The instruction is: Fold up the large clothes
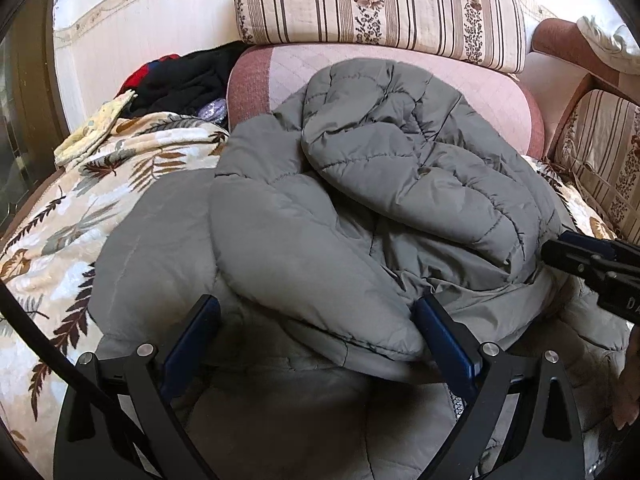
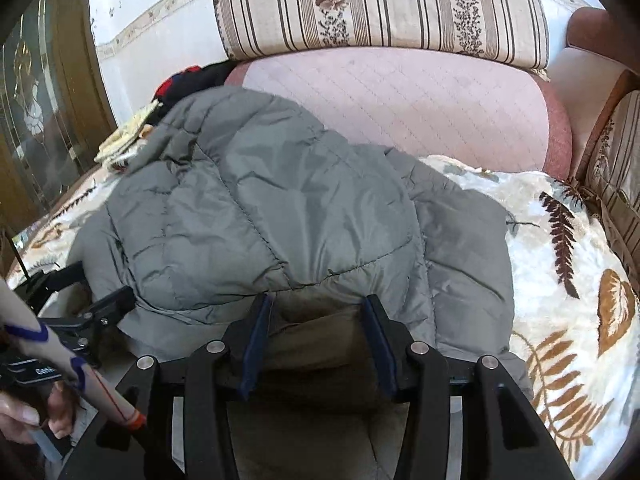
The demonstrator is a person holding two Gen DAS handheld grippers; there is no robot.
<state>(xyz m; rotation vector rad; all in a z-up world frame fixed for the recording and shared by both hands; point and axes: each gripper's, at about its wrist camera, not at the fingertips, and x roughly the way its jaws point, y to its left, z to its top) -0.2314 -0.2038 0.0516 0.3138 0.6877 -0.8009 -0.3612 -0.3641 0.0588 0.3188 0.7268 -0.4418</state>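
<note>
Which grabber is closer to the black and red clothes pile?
Left. The left gripper works the gray jacket on the side where the black and red clothes lie; the right gripper sits farther over.

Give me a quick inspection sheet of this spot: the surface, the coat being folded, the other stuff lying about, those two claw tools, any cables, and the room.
Surface: leaf-print blanket spread over a sofa seat.
Job's things: grey padded jacket, bunched and partly folded over itself on the blanket.
Clutter: black and red clothes piled at the far left; a pale yellow cloth beside them.
Grippers: left gripper open, jacket fabric between its fingers; right gripper part open at the jacket's near edge, grip unclear.
Cables: one dark cable at the left edge.
Surroundings: striped floral cushion, pink quilted bolster, wooden door with glass.
</note>
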